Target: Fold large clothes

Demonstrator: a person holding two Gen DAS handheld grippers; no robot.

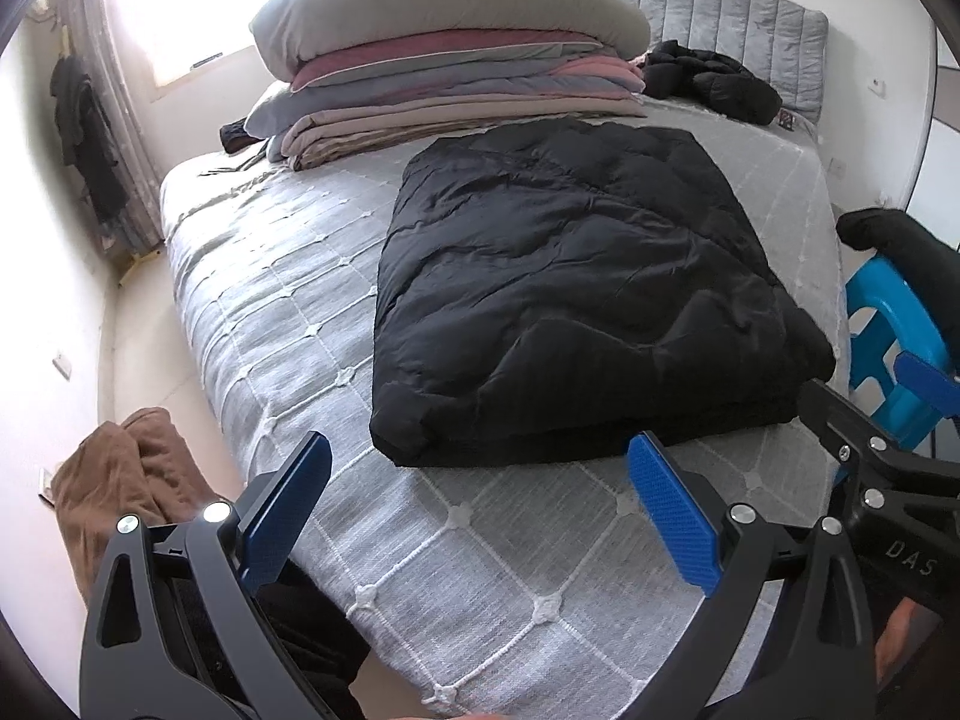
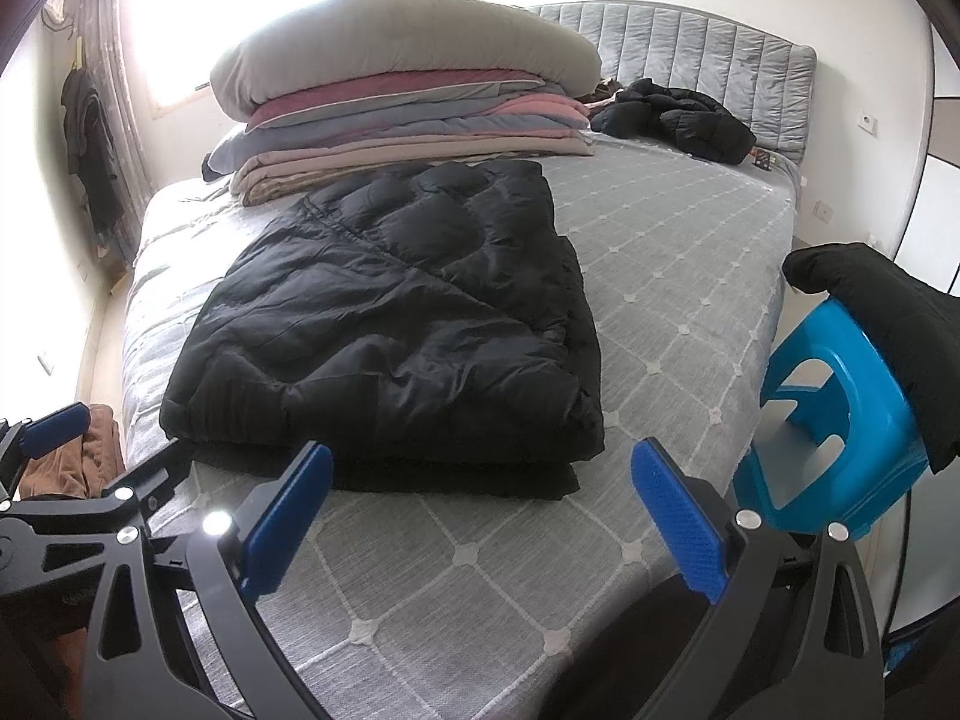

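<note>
A black puffy coat (image 1: 576, 288) (image 2: 396, 324) lies folded into a thick rectangle on the grey quilted bed (image 1: 288, 312) (image 2: 672, 276), near its front edge. In the left wrist view my left gripper (image 1: 480, 510) hangs open just short of the coat's near edge, holding nothing. My right gripper (image 2: 483, 510) is open too, in front of the coat's near right corner, with nothing between its blue pads (image 2: 678, 522). The right gripper's body (image 1: 870, 462) shows at the right of the left wrist view. The left gripper's fingertip (image 2: 57, 423) peeks in at the left of the right wrist view.
A stack of folded blankets topped by a big pillow (image 1: 444, 18) (image 2: 408, 60) fills the bed's far left. Another black jacket (image 1: 708, 81) (image 2: 678, 114) lies crumpled by the headboard. A blue plastic stool (image 2: 840, 408) with dark cloth stands right of the bed. Brown fabric (image 1: 120, 480) lies on the floor at left.
</note>
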